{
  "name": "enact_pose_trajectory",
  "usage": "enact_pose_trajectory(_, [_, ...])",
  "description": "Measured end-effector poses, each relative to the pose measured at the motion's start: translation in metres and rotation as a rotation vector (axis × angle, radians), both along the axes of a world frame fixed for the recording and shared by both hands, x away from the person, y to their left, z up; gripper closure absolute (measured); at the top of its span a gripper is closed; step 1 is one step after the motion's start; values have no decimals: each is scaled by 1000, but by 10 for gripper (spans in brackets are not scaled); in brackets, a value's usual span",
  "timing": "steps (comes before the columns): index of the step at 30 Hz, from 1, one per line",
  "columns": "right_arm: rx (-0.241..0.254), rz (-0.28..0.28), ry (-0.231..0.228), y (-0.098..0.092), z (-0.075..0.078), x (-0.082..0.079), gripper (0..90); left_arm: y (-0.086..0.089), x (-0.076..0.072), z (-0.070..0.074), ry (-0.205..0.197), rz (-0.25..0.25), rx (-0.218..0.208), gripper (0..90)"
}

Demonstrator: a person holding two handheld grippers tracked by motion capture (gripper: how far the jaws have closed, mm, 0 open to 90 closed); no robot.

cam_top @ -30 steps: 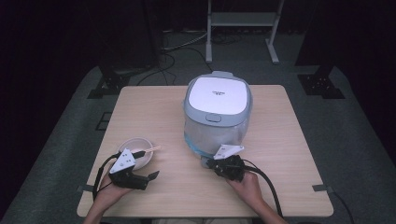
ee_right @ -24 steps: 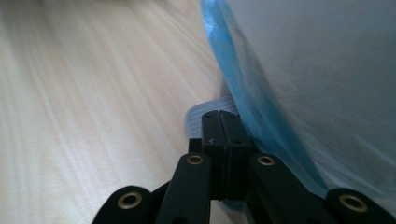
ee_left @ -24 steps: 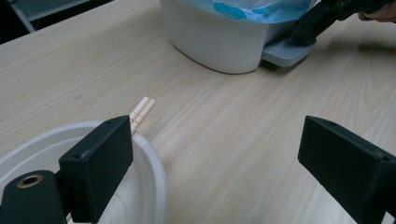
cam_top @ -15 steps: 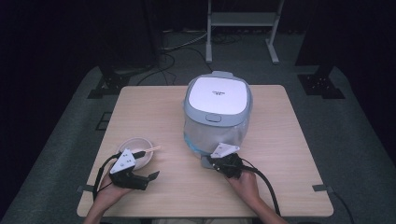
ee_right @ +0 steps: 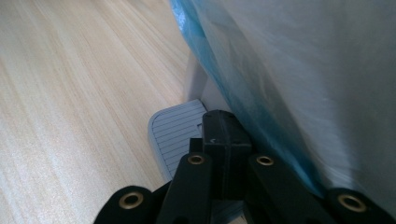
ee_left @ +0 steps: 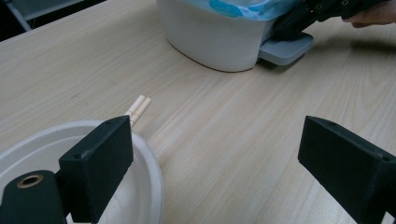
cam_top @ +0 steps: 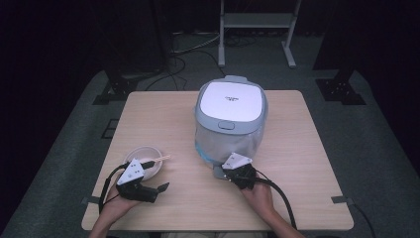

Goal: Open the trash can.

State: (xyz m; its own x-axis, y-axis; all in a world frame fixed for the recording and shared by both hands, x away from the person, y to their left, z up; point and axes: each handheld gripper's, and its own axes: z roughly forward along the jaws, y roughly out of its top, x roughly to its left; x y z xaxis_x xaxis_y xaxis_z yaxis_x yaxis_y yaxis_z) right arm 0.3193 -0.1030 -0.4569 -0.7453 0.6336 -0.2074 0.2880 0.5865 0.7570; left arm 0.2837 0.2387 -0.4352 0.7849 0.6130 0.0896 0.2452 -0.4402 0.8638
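Bin's grey pedal [cam_top: 218, 172] juts toward the person, under the shut right gripper [cam_top: 229, 173]

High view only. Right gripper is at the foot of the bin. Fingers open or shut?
Observer: Shut. In the right gripper view the right gripper has its fingers together over the bin's ribbed grey pedal.
Operator: Touching the pedal?
Observer: Looks so. The left gripper view shows its tip resting on top of the pedal.
Operator: Left gripper?
Observer: The left gripper is open with nothing between its fingers. One finger is over the white bowl's rim, near the chopsticks.
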Motion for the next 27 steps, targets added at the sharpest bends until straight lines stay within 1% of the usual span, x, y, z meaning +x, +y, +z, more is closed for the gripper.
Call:
enact_pose_trajectory(1, [0, -4, -3, 0, 0, 0, 896, 0, 0, 0, 0, -1, 0, 94])
enact_pose_trajectory(2, [-3, -4, -15, 0, -1, 0, 896, 0, 0, 0, -1, -1, 1, 95])
enact_pose_trajectory(3, [1, -15, -26, 1, -3, -1, 896, 0, 0, 0, -2, -2, 0, 94])
enact_pose_trajectory(5, [3, -10, -40, 0, -5, -1, 897, 0, -1, 0, -1, -1, -1, 95])
enact_pose_trajectory(10, [19, -13, -29, -1, -6, -1, 898, 0, -1, -1, 4, 0, -3, 94])
enact_pose_trajectory(13, [24, -14, -34, -2, -8, -1, 898, 0, -1, -1, 4, 0, -3, 94])
enact_pose_trajectory(18, [41, -16, -29, -3, -9, -1, 899, 1, 0, 0, 1, 0, -7, 94])
enact_pose_trajectory(21, [38, -19, -26, -3, -10, -1, 899, 1, 0, 0, 4, 1, -10, 95])
enact_pose_trajectory(23, [37, -16, -20, -3, -11, 0, 900, 0, 0, 0, 19, 1, -18, 95])
enact_pose_trajectory(25, [19, -17, -23, -1, -13, 0, 900, 0, 1, 1, 16, 1, -14, 95])
enact_pose_trajectory(27, [8, -21, -16, 1, -16, 0, 900, 1, 0, 1, 14, 3, -14, 95])
